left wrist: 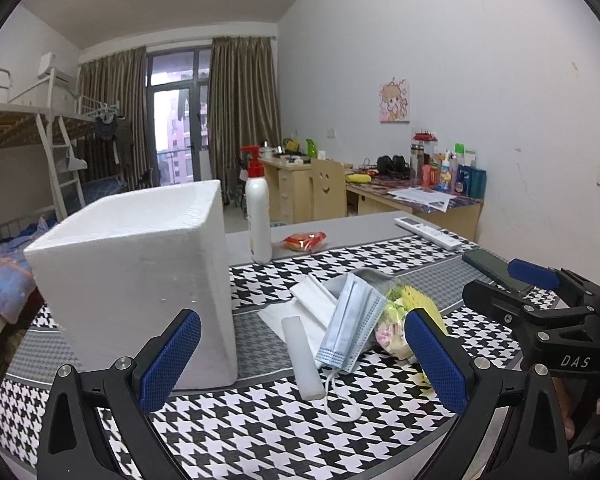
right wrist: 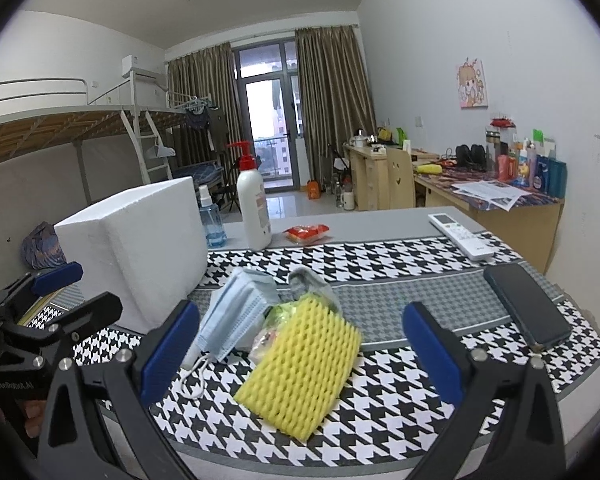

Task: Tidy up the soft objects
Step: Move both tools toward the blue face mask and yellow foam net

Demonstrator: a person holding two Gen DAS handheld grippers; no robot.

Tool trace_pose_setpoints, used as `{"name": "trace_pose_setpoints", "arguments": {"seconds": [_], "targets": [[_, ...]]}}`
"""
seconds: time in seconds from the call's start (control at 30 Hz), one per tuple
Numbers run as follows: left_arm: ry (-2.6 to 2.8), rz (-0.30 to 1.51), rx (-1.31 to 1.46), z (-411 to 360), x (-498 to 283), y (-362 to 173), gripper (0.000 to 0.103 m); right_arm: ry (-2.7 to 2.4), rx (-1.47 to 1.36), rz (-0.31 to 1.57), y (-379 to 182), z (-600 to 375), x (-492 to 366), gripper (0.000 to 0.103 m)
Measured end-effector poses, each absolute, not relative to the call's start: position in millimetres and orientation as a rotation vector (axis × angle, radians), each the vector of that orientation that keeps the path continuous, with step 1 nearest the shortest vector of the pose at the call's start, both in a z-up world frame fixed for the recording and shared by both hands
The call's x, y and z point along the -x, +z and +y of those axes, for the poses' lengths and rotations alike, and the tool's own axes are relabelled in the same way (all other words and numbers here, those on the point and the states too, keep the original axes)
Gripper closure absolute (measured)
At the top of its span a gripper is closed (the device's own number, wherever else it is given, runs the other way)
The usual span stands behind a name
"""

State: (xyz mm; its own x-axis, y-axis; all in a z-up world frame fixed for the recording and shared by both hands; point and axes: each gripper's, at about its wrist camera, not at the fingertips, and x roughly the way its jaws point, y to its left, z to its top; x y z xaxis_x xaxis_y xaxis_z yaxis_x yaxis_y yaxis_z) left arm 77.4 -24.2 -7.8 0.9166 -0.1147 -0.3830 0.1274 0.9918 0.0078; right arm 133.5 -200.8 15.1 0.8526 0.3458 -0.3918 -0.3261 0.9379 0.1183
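Right wrist view: right gripper jaws spread and empty, yellow foam sleeve lying directly between them, long axis slanting away rightward. Left gripper likewise spread, facing the face mask beside the foam box.

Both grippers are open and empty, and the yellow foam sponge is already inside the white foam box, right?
Not quite. The yellow perforated foam sponge lies on the houndstooth tablecloth beside the white polystyrene foam box, as the right wrist view shows. The left gripper and right gripper are open and empty.
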Motion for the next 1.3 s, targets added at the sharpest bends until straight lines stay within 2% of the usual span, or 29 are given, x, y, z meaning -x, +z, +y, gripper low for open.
{"name": "trace_pose_setpoints", "arguments": {"seconds": [1.1, 1.3], "targets": [[-0.268, 0.598, -0.104, -56, -152, -31, 0.001, 0.34, -0.048, 0.543, -4, -217, -176, 0.0], [-0.303, 0.613, -0.133, -59, -161, -33, 0.006, 0.307, -0.059, 0.553, -9, -225, -180, 0.0]]}}
